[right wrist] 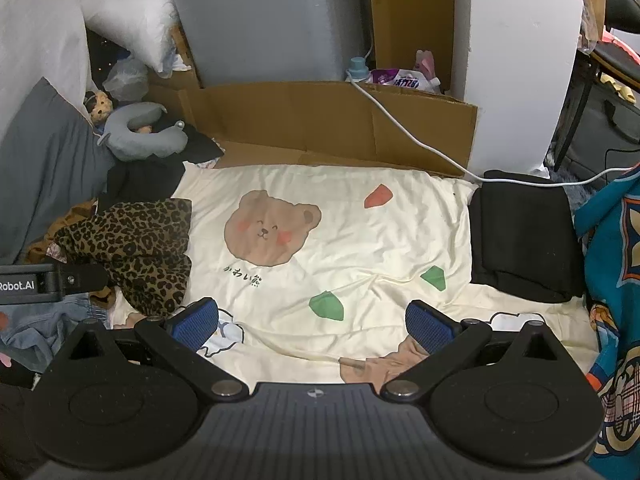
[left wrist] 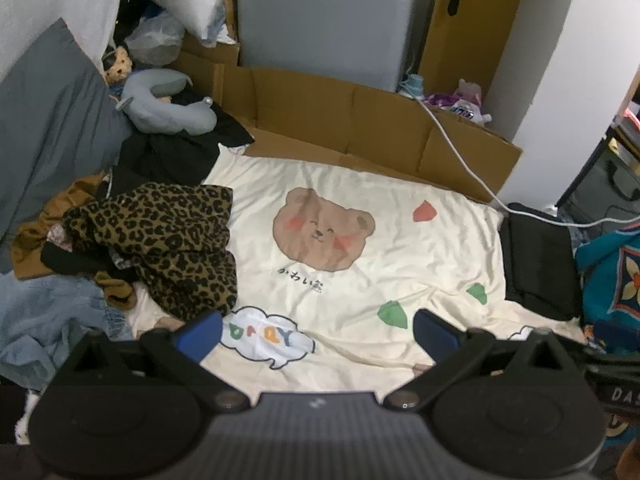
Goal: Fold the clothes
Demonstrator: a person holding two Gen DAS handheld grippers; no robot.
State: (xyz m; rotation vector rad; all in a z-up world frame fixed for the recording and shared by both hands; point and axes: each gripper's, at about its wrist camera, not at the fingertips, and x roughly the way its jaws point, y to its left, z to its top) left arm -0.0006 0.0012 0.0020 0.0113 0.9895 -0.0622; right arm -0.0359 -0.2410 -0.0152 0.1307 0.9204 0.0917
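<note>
Cream blanket (right wrist: 360, 236) is looking like soft matt cloth, lightly creased, w/ flat printed bear and colour patches. Leopard-print garment (left wrist: 160, 240) is reading as fuzzy, plush fabric – no sheen. Folded black garment (right wrist: 520, 240) is showing as dull, dense knit. Denim (left wrist: 44, 320) at left is looking washed and coarse. Cardboard (right wrist: 320, 120) behind is showing matt brown paper w/ creased flaps. White cable (right wrist: 400, 132) is looking like smooth plastic. Right gripper (right wrist: 312, 324) – matt black plastic arms, blue pads (right wrist: 428, 326) w/ fine ribbed rubbery texture, shiny metal pivot pins. Left gripper (left wrist: 318, 334) is showing the same finish.
</note>
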